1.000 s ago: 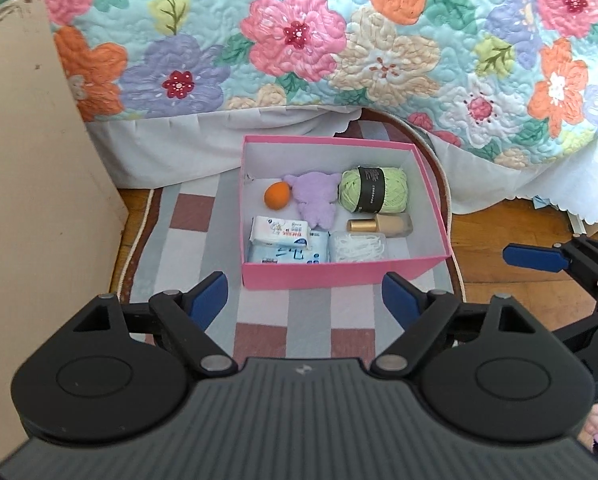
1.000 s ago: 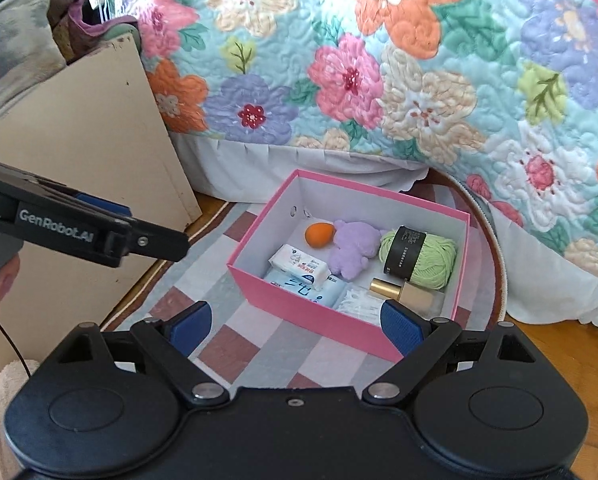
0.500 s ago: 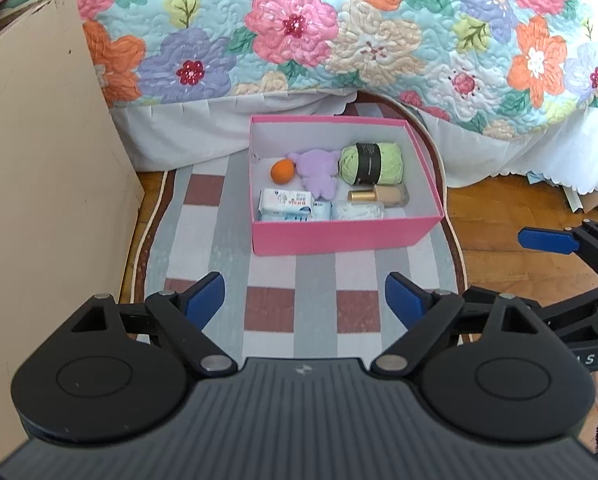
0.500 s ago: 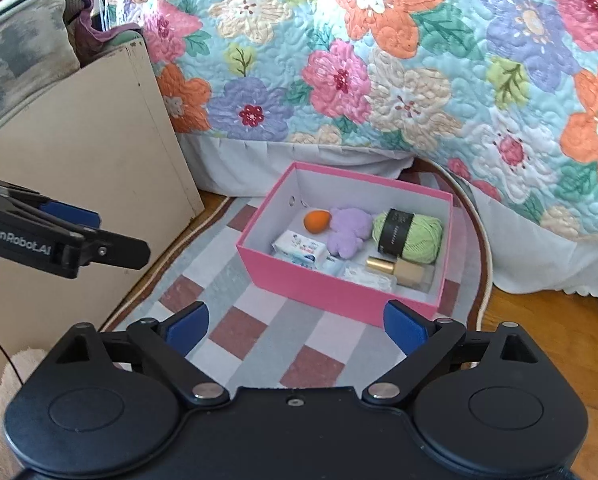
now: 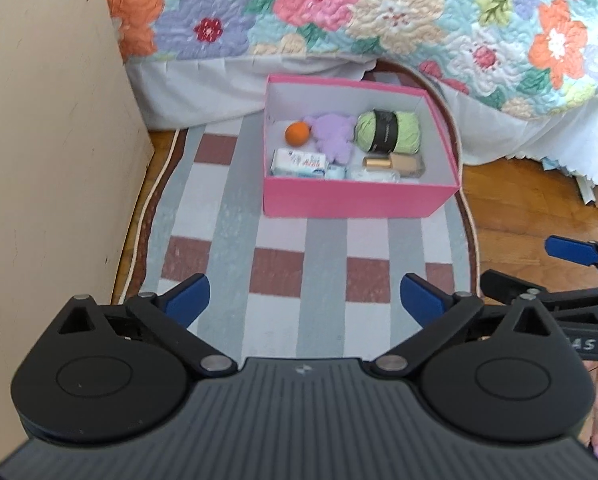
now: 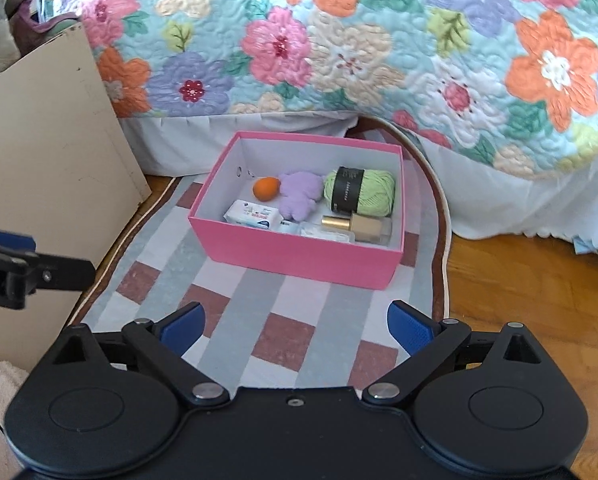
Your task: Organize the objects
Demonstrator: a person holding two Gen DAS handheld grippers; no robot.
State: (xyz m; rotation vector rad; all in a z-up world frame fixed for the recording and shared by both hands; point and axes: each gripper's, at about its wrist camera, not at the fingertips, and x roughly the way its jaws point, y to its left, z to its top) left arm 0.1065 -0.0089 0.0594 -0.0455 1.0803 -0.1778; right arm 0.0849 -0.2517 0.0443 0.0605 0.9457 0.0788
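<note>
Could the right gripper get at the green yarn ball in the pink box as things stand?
Probably yes. The right gripper is open and empty, the pink box has no lid, and the green yarn ball lies exposed by the far wall; only the foundation bottle lies just in front.

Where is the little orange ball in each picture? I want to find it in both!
Left wrist view: the orange ball sits in the back left part of the pink box, just above the middle of the picture.
Right wrist view: the ball is again at the back left of the box, a little left of centre.
Shared landmark: the purple plush toy right beside it.
</note>
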